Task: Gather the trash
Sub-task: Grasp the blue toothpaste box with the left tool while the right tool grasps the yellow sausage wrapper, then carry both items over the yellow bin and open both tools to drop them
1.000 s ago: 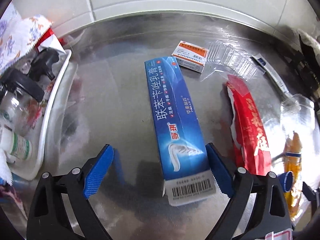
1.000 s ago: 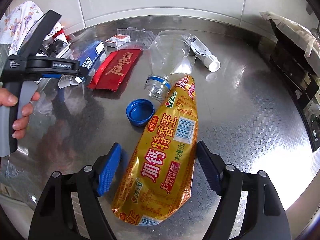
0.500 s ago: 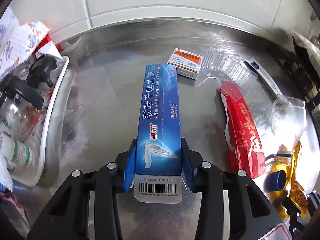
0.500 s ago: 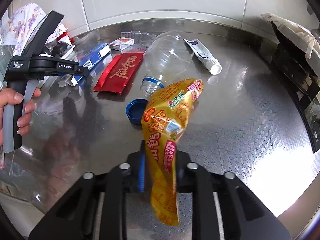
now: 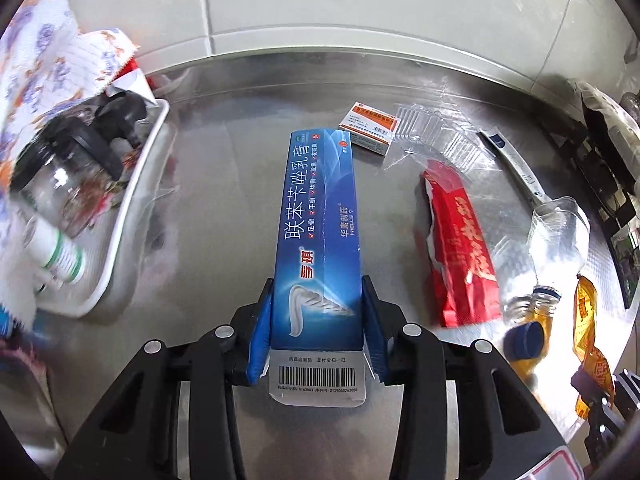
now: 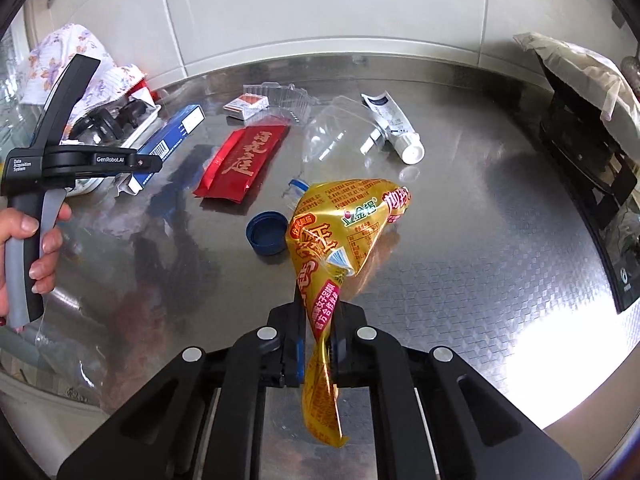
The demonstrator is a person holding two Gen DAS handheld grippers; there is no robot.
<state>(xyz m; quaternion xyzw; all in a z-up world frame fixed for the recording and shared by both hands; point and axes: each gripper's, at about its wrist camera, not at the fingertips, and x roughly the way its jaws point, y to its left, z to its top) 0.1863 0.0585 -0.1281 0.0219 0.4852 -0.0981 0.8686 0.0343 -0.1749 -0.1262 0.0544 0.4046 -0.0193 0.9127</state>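
A round stainless-steel tabletop (image 6: 460, 288) with a fine embossed pattern stands against white wall tiles (image 5: 360, 12), and glare whitens its near right edge in the right wrist view. The left gripper (image 5: 318, 312) is clenched on a blue ointment carton (image 5: 320, 216), its 2 blue pads pressing the carton's long sides near the barcode flap, with the carton pointing straight ahead over the steel. Left of these tongs, a white tray (image 5: 132, 216) holds a glass jar, a small white bottle and floral paper. Ahead and right of the carton's far end lie a small orange-and-white box (image 5: 370, 128) and a clear blister tray (image 5: 436, 136); further right lie a red packet (image 5: 460, 244) and a clear plastic bottle (image 5: 556, 248). The right gripper (image 6: 318, 344) is clamped on a crumpled gold snack wrapper (image 6: 336, 232), which rises twisted above the tabletop. Just left of the wrapper a blue bottle cap (image 6: 266, 236) lies open side up. Ahead and right of it lies a white tube (image 6: 394, 128). A hand (image 6: 28, 256) at the far left grips the other tong's handle
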